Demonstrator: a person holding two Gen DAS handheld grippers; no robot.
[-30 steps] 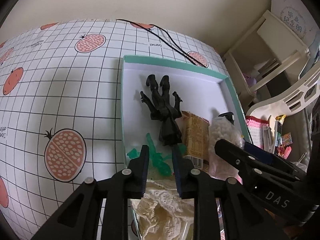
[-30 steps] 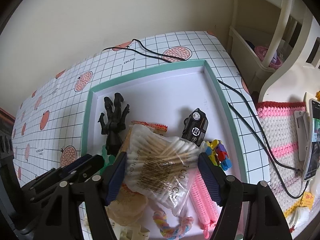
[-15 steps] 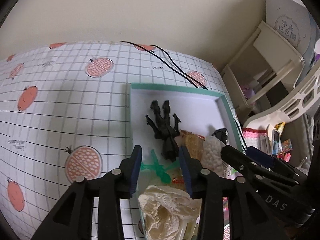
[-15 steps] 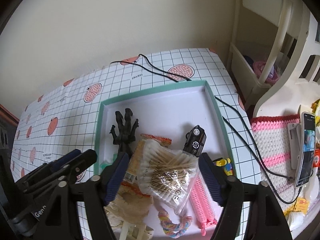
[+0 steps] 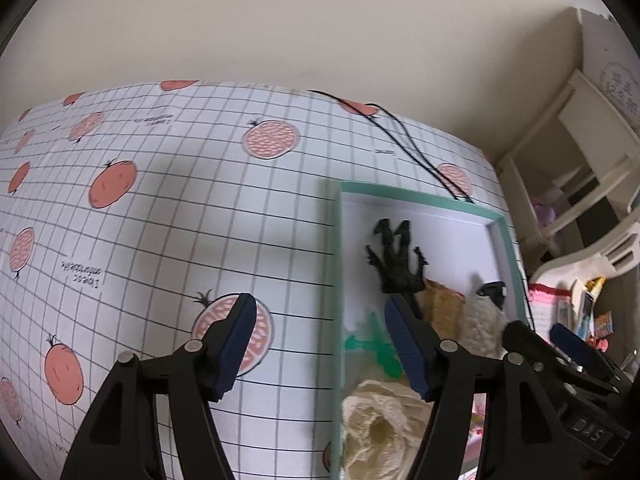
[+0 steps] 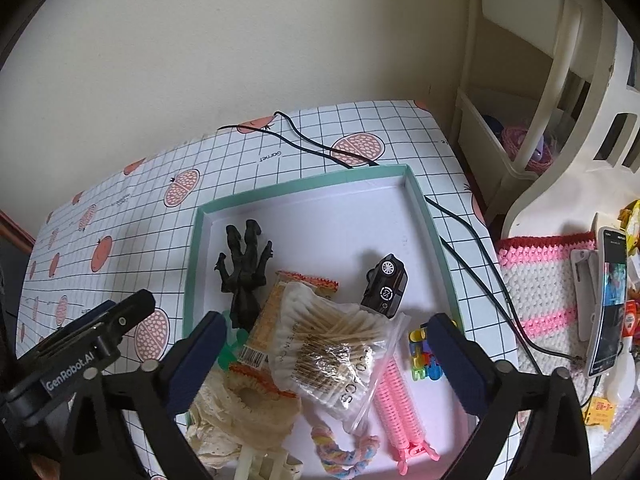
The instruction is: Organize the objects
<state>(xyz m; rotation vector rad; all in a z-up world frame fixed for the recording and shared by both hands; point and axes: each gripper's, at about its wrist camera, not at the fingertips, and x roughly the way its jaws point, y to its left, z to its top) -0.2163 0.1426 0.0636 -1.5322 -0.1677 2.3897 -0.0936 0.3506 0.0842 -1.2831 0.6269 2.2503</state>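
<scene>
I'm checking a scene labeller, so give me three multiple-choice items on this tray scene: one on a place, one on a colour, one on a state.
1. Where does the black toy car lie?
A. inside the tray
B. on the tablecloth
C. on the shelf

2. What colour are the hair curlers?
A. green
B. pink
C. black

3. How does the right hand-held gripper stand?
A. shut on the car
B. shut, holding nothing
C. open

Answers: A, the car sits within the teal rim; B, the ridged curlers are pink; C, its fingers stand wide apart over the cotton swab bag.
</scene>
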